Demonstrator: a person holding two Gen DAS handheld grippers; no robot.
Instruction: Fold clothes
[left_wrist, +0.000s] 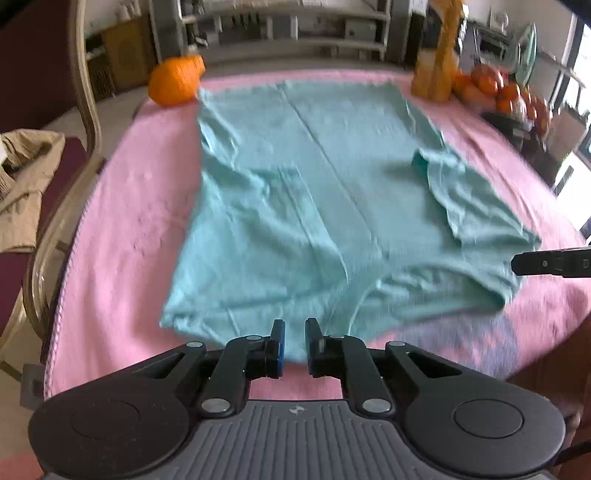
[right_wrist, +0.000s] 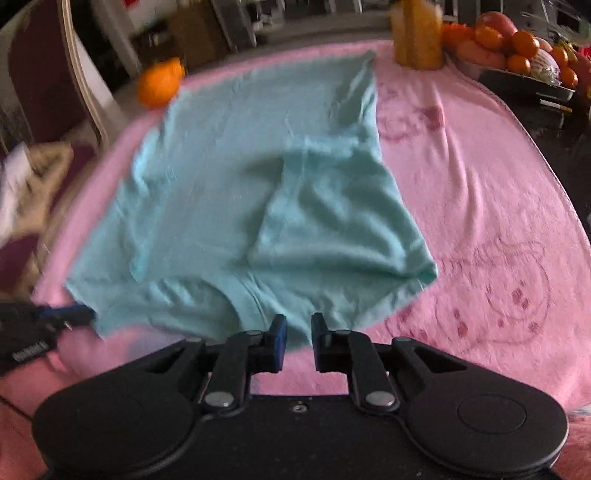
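A light teal T-shirt (left_wrist: 314, 192) lies spread on a pink blanket (left_wrist: 122, 229), both sleeves folded in over the body. It also shows in the right wrist view (right_wrist: 236, 192). My left gripper (left_wrist: 294, 326) is slightly open, its fingertips at the shirt's near edge with cloth showing in the gap. My right gripper (right_wrist: 298, 321) is also slightly open at the near edge of the shirt. The right gripper's fingertip shows in the left wrist view (left_wrist: 550, 263) by the shirt's right corner. The left gripper shows in the right wrist view (right_wrist: 48, 321) by the left corner.
An orange ball-like object (left_wrist: 173, 79) sits at the blanket's far left corner. A yellow-orange bottle (left_wrist: 439, 66) and a tray of oranges (left_wrist: 495, 88) stand at the far right. A chair (left_wrist: 55, 155) with beige clothes (left_wrist: 22, 184) stands to the left.
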